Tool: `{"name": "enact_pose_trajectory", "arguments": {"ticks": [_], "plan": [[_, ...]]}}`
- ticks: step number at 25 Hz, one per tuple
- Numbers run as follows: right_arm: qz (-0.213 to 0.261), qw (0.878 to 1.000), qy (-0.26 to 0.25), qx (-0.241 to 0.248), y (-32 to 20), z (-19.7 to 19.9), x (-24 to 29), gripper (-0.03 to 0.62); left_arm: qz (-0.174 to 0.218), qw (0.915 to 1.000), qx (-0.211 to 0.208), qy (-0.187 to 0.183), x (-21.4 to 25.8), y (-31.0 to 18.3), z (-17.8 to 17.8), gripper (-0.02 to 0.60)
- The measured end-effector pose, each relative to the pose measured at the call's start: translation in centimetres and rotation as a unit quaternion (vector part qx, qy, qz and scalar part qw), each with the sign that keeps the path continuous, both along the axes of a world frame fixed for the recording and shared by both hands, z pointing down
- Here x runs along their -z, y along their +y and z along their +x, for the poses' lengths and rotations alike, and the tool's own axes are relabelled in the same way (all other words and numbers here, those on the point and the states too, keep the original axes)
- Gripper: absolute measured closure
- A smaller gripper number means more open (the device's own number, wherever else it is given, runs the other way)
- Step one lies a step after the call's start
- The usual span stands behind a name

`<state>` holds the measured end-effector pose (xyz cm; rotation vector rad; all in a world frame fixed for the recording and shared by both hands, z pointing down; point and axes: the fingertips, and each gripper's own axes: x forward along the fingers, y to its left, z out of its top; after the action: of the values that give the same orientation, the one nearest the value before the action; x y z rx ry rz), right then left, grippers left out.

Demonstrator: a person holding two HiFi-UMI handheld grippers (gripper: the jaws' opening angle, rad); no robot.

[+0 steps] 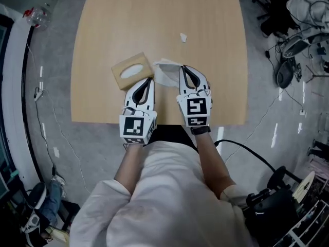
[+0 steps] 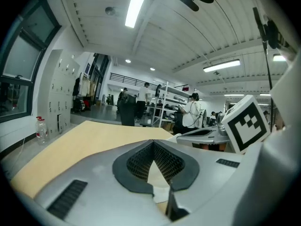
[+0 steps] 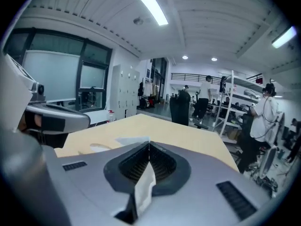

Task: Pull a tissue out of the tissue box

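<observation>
Clamping the tissue in its jaws, the right gripper shows this in its own view. Only the head view shows the tissue box just beside the left gripper, jaws together.

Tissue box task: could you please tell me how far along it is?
Done: the right claw is shut on a white tissue, which looks clear of the tissue box opening. In hand: the left claw, shut, sits at the box's corner. Remaining: perhaps only carrying the tissue away.

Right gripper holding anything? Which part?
The tissue, pinched by one edge in the shut jaws of the right gripper; the rest trails toward the tissue box.
</observation>
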<state>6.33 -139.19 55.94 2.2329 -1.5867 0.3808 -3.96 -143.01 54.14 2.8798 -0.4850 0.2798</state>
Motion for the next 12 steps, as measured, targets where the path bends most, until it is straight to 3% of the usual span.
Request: {"name": "enact_pose_trajectory", "arguments": {"ticks": [6, 12], "plan": [[-0.033, 0.998, -0.030, -0.051, 4.1, 2.2, -4.8, 0.589, 0.000, 0.9991, -0.040, -0.014, -0.8, 3.0, 2.3, 0.580], [-0.044, 0.995, -0.049, -0.068, 6.0, 2.1, -7.3, 0.589, 0.004, 0.9980, -0.057, -0.028, -1.5, 5.1, 2.0, 0.580]]}}
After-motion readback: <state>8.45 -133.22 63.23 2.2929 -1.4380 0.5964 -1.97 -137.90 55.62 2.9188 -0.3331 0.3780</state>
